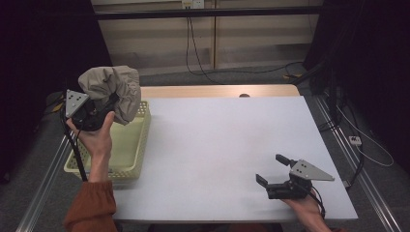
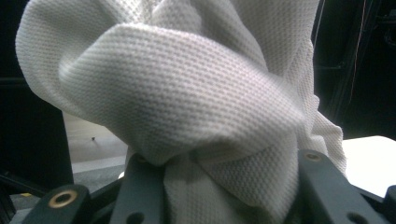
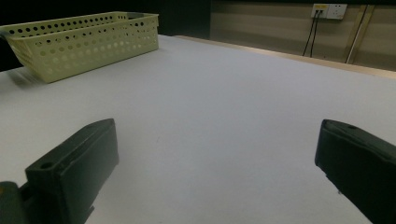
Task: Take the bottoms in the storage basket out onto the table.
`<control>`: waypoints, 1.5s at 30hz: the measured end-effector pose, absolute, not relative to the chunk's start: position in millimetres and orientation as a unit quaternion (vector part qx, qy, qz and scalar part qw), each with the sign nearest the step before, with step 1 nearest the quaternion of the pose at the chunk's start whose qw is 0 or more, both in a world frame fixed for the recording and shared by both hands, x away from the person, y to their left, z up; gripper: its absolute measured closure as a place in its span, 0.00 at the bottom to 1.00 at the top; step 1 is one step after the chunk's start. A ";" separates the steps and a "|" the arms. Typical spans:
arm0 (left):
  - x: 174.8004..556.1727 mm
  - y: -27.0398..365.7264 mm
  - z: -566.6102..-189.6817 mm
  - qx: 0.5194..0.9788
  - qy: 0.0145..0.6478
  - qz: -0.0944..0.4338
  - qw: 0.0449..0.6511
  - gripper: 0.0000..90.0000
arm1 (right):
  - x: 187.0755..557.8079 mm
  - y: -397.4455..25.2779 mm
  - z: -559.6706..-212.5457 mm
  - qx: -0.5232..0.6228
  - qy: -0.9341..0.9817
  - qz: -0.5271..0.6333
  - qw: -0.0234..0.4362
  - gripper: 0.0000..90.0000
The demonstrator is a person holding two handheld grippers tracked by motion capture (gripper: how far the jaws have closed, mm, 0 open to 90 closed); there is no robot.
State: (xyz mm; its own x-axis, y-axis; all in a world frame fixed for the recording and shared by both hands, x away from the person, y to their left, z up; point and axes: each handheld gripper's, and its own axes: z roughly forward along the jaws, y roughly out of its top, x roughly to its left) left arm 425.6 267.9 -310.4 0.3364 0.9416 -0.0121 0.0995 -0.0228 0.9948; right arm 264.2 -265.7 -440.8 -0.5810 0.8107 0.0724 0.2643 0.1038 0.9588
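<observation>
Pinching a bunched beige cloth (image 1: 112, 92), the left gripper (image 1: 99, 108) holds it up above the pale yellow basket (image 1: 126, 145) at the table's left edge. Over on the near right, the right gripper (image 1: 271, 170) rests low with jaws spread wide over the white table (image 1: 217, 145). Behind, cables (image 1: 193, 48) hang down a wood-panelled wall (image 1: 251, 38).

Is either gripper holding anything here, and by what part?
The left gripper holds the beige cloth by a bunched fold, lifted above the basket. The right gripper is open, holding nothing.
</observation>
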 end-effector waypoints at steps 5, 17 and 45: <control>424.0 264.7 -306.6 0.600 0.434 0.375 0.557 0.68 | 264.2 -265.8 -440.8 0.382 0.701 0.548 0.249 0.00; 420.7 256.1 -298.6 0.605 0.426 0.367 0.564 0.68 | 264.2 -265.5 -440.8 0.383 0.701 0.548 0.248 0.00; 412.3 225.3 -283.7 0.629 0.389 0.343 0.579 0.68 | 264.9 -265.8 -441.1 0.381 0.701 0.549 0.248 0.00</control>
State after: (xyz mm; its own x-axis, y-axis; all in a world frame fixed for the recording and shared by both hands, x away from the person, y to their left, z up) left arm 412.3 225.3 -283.7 0.4614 0.8870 -0.0192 0.0916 -0.0261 0.9955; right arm 264.9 -265.8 -441.1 -0.5865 0.8068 0.0712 0.2630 0.1066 0.9589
